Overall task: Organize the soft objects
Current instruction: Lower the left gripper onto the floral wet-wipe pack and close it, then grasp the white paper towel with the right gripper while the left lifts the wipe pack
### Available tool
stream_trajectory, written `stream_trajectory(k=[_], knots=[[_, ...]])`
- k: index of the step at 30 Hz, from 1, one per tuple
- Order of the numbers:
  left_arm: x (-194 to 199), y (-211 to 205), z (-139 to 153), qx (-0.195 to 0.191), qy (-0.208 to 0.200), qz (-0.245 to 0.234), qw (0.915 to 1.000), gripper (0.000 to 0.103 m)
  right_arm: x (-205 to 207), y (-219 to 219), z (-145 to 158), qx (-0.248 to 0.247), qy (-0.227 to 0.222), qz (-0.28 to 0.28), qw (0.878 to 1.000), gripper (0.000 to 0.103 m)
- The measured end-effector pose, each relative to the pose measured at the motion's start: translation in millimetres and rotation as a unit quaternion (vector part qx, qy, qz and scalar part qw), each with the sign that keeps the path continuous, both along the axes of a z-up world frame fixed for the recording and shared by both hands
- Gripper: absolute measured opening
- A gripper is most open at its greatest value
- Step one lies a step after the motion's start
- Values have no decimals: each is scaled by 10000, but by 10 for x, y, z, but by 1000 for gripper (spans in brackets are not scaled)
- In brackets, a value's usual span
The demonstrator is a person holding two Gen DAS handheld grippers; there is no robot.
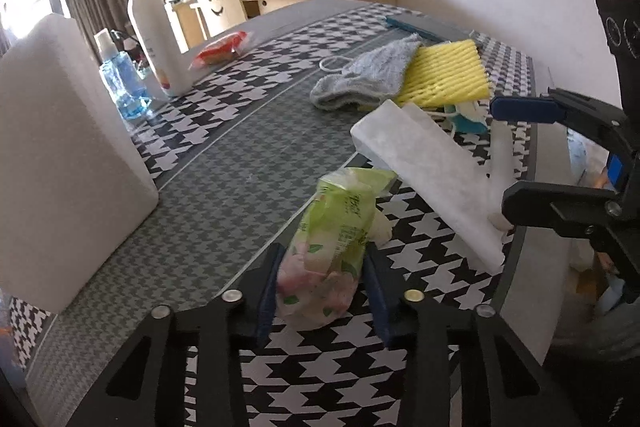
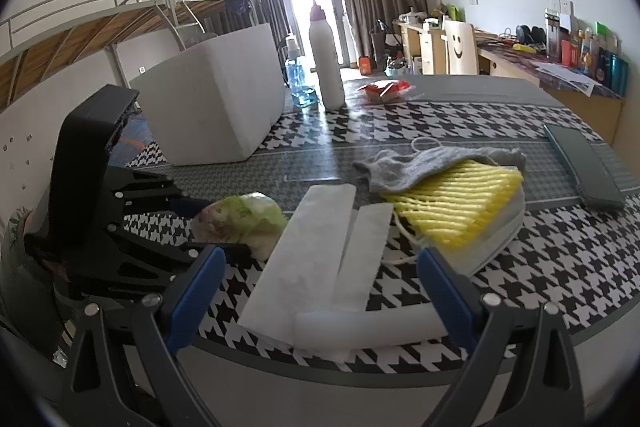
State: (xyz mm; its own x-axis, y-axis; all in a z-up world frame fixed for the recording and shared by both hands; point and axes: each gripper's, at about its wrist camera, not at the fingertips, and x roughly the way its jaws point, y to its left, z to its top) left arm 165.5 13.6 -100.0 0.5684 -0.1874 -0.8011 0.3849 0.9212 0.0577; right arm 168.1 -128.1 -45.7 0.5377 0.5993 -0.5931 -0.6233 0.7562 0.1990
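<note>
My left gripper (image 1: pixel 322 291) is shut on a green and pink tissue pack (image 1: pixel 332 247), low over the table; it also shows in the right wrist view (image 2: pixel 240 223). My right gripper (image 2: pixel 320 275) is open around white foam strips (image 2: pixel 308 259) at the table's near edge; the same strips show in the left wrist view (image 1: pixel 432 179). A grey cloth (image 2: pixel 420 163) and a yellow foam net (image 2: pixel 456 203) lie beyond, overlapping. A large white foam box (image 2: pixel 212 107) stands at the left.
A white pump bottle (image 2: pixel 326 63), a blue bottle (image 2: pixel 298 79) and a red snack packet (image 2: pixel 384 89) stand at the far side. A dark flat case (image 2: pixel 584 167) lies at the right. The table has a houndstooth cover (image 2: pixel 520 267).
</note>
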Motion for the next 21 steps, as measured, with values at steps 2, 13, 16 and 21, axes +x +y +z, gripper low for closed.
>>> stream_trajectory(k=[2, 13, 16, 21], knots=[[-45, 7, 20, -84, -57, -9, 9999, 34, 9, -4, 0, -12, 2, 3, 10000, 98], [-364, 274, 338, -668, -830, 780, 9912, 31, 28, 117, -12, -220, 71, 62, 9997, 98], [-468, 356, 396, -829, -1024, 1059, 9856, 31, 19, 158, -15, -256, 75, 124, 9996, 95], [-574, 432, 413, -963, -1189, 1347, 9790, 31, 77, 234, -75, -467, 316, 120, 9983, 73]])
